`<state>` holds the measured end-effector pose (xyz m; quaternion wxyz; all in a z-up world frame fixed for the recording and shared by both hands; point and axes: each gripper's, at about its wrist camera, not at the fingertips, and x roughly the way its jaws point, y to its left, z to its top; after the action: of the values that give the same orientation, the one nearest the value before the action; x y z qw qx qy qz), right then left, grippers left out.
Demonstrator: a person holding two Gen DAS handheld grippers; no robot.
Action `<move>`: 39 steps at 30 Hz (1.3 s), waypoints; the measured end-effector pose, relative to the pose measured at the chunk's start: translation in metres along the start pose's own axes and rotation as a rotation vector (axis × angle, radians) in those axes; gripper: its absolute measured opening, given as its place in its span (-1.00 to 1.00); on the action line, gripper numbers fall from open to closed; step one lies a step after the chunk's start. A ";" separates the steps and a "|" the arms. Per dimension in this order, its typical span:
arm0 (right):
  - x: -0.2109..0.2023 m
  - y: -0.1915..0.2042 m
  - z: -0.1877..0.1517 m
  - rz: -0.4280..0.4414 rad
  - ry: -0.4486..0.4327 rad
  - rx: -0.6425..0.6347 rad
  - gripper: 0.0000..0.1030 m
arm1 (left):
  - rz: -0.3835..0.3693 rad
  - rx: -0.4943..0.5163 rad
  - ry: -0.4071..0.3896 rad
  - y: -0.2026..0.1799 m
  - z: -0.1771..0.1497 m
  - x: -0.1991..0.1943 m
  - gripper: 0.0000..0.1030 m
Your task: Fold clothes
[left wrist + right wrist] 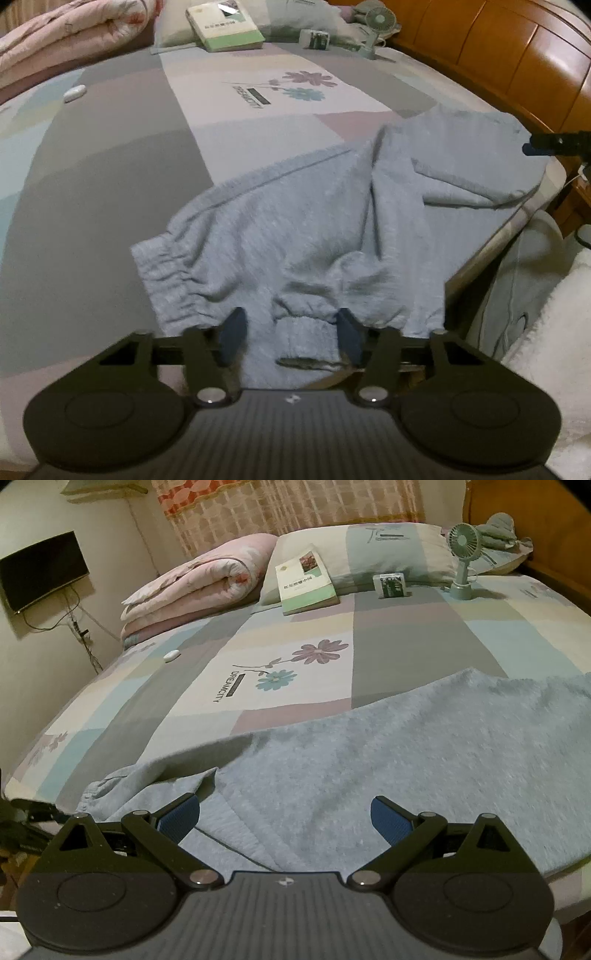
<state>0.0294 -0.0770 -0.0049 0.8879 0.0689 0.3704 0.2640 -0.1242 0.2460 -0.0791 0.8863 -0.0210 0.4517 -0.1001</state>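
"DREAMCITY" on bedsheet (229,686)

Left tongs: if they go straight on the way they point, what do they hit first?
Most likely the ribbed cuff of the grey sweatpants, which sits between the left tongs. The pads look clear of it, though depth is hard to judge. Under it lies the bed.
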 end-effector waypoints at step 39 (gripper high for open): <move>0.065 0.065 0.024 0.072 0.310 -0.229 0.96 | 0.209 0.691 0.152 -0.072 0.015 0.009 -0.17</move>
<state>0.0571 0.0136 -0.0081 0.8122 -0.0609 0.4675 0.3435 -0.1182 0.1734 -0.0679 0.8103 0.3333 0.4557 -0.1572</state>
